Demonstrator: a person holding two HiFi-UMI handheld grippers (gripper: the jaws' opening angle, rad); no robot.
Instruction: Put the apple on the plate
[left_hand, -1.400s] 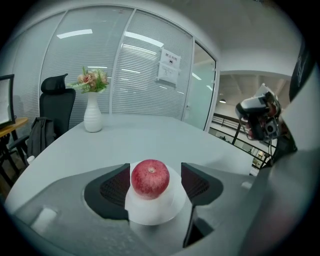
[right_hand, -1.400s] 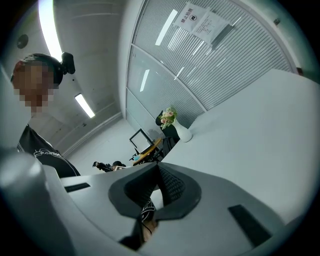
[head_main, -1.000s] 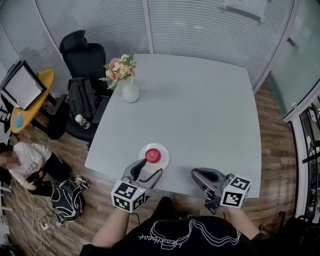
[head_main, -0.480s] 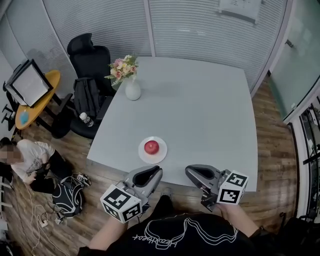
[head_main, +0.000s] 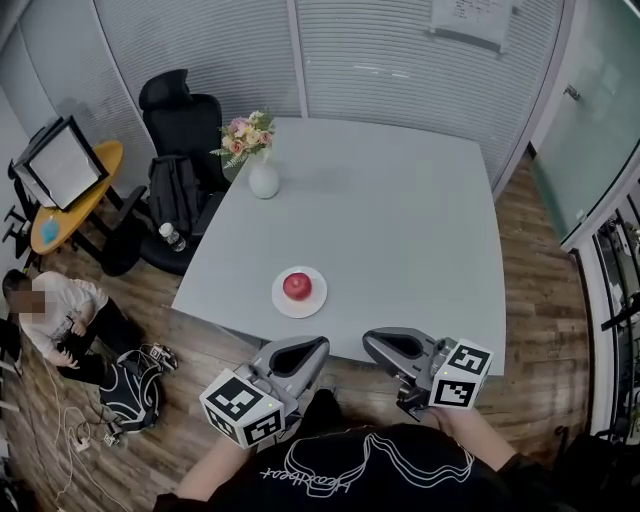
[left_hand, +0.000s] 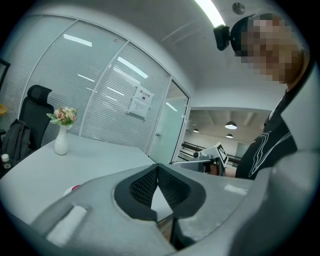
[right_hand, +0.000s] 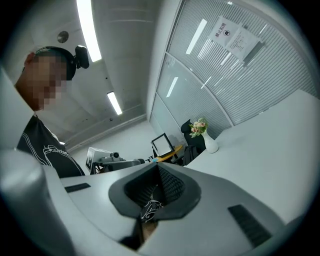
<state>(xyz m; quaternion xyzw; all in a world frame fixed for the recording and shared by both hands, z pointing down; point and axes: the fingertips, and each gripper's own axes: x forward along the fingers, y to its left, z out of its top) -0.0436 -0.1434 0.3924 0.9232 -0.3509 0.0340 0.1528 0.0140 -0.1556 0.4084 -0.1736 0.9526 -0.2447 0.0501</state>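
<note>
Apple (head_main: 297, 286) sits on the plate (head_main: 318, 298), centred, near the table's (head_main: 400, 220) near-left edge. Judgement: placement looks complete, nothing left to carry.

Left gripper (head_main: 320, 343): jaws closed tip to tip, nothing between them. The left gripper view shows the ribbed black pads meeting with only table behind. Right gripper (head_main: 368, 338): jaws together too, empty.

Both grippers hover off the near edge, clear of the table and apart from the plate.

Key relation: apple lies ahead of the left gripper and a little to its left. Left gripper is the nearer one; the right is further off to the side. Apple is round, so no long axis matters, and any regrasp would likely come from the near side.

Materials:
- apple: red, smooth, glossy
- plate: white, round, shallow, hard
- tabletop: pale grey, matte, flat
- gripper shells: grey moulded plastic with a marker cube at the rear

White vase (head_main: 263, 180) with flowers stands near the far-left corner, well apart.
</note>
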